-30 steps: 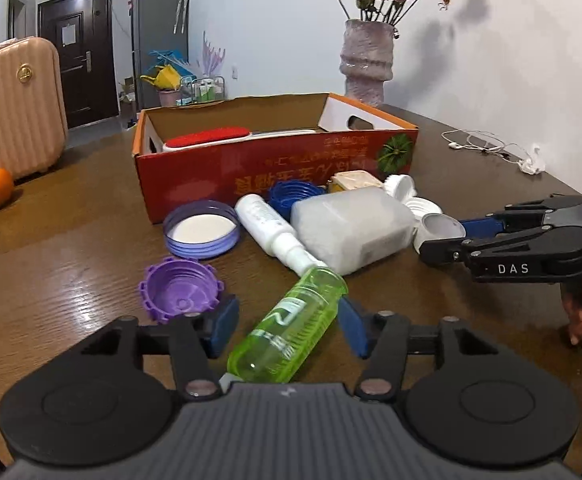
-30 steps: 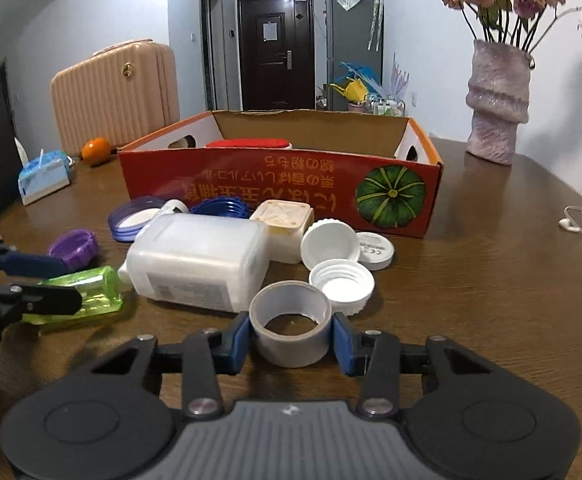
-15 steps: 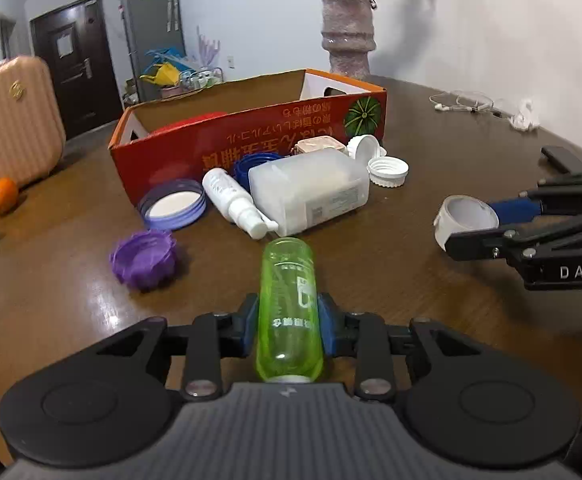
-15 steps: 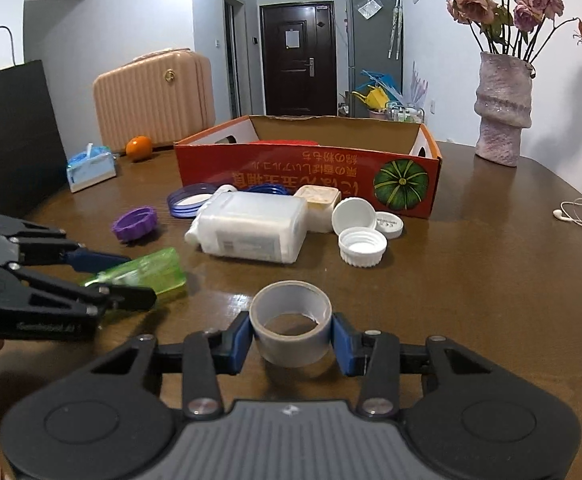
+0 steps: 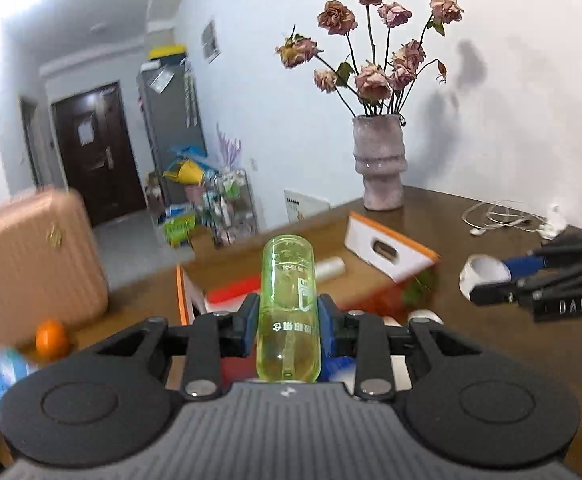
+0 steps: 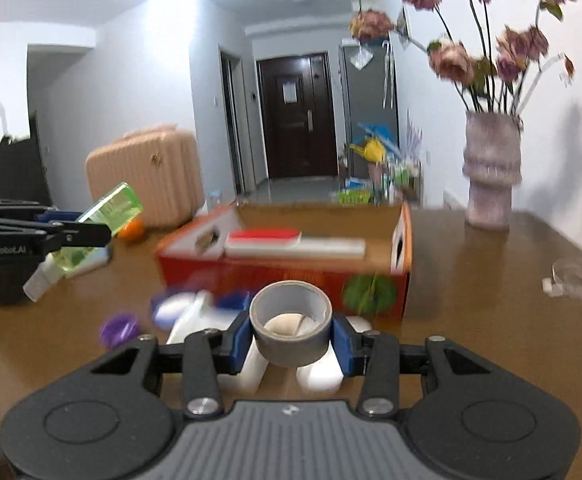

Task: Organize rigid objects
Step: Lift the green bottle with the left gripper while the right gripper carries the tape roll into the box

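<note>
Right now my left gripper (image 5: 287, 330) is clamped on a clear green bottle (image 5: 288, 312), its blue pads pressing the bottle's sides about midway along the body, with the rounded base pointing away from me and up over the cardboard box (image 5: 391, 248). My right gripper (image 6: 290, 340) is closed around a grey tape roll (image 6: 291, 330), one pad on each side of its outer wall, hole facing up. Both things hang in the air in front of the red and orange box, above the brown table (image 6: 491, 300). I judge the bottle to be light, stiff plastic, smooth and round, so it could swivel or slide between flat pads; a hold across the middle of the body, as now, seems safest. The tape roll looks light and firm, and its wall gives a grippier surface; a squeeze across the full width should hold without crushing it. Neither looks fragile. From the left wrist camera I see the bottle end-on and the right gripper with its roll off to the right side, but the loose things on the table are mostly hidden behind my fingers. From the right wrist camera I see the bottle from the side, tilted, with its white cap end (image 6: 37, 286) low, plus a purple lid (image 6: 118, 330) and blurred white containers below, and a red-topped item (image 6: 265, 238) already lying inside the box.
</note>
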A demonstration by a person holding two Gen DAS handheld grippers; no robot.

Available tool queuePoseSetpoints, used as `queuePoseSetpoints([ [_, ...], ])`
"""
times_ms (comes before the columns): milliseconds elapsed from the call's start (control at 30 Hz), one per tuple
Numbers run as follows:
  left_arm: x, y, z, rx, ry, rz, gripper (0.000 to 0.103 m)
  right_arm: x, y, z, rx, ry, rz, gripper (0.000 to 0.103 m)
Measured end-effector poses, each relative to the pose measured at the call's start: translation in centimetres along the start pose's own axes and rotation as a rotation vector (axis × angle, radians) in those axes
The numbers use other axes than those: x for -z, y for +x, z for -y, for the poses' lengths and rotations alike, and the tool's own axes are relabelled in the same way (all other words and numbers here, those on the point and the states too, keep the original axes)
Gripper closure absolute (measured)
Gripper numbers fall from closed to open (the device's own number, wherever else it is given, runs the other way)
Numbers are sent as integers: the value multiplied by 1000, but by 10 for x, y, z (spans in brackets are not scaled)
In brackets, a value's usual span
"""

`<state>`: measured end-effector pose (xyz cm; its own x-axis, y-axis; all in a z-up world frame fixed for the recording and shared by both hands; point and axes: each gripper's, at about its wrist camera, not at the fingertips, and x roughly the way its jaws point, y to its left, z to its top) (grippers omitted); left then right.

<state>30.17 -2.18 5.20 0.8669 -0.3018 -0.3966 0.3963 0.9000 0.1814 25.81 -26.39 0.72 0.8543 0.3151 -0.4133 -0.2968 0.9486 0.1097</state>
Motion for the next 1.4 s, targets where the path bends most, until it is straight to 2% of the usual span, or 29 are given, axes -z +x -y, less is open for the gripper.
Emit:
queuePoseSetpoints([
  [100,-25,53,-15,-5,25,-38,72,-39,41,23,-19,36,-3,62],
  [233,-29,130,-23,64,85,-116,72,-81,116,52,-19,55,-91,61],
  [367,-16,193,-24,105,162,-219,72,-105,194,67,69,-11,-183,61],
  [433,-9,216,-28,113,158,-273,72,-113,228,76,103,-8,-233,61],
  [500,-2,230,-35,130,136,-291,71,-118,256,81,151,-22,-254,61],
  [533,1,233,-39,136,125,-281,67,-119,265,82,181,-23,-258,55],
  [567,3,236,-43,132,111,-278,56,-120,276,84,209,-21,-261,41],
  [600,4,238,-47,125,87,-275,51,-119,284,86,225,-19,-263,34],
  [633,5,238,-51,125,64,-269,46,-116,287,86,231,-29,-259,32],
  [667,5,237,-55,131,46,-263,45,-114,290,86,225,-40,-268,32],
  [733,6,238,-64,136,12,-260,45,-113,286,86,201,-37,-255,29],
  [800,5,234,-70,129,-25,-259,45,-113,285,89,213,-51,-228,29],
  [967,-7,208,-83,73,-84,-238,41,-120,269,95,191,8,-185,29],
  [1033,-12,182,-89,47,-110,-218,37,-126,249,92,183,20,-167,28],
  [1133,-21,138,-95,-6,-162,-172,21,-135,209,84,170,6,-138,25],
  [1233,-20,83,-90,-71,-197,-118,15,-137,162,71,172,-27,-113,22],
  [1300,-14,43,-80,-107,-212,-83,11,-130,123,61,173,-34,-88,21],
  [1333,-10,27,-76,-107,-224,-65,6,-126,107,57,168,-34,-75,20],
  [1400,-1,-9,-67,-118,-252,-31,5,-113,72,46,155,-30,-51,19],
])
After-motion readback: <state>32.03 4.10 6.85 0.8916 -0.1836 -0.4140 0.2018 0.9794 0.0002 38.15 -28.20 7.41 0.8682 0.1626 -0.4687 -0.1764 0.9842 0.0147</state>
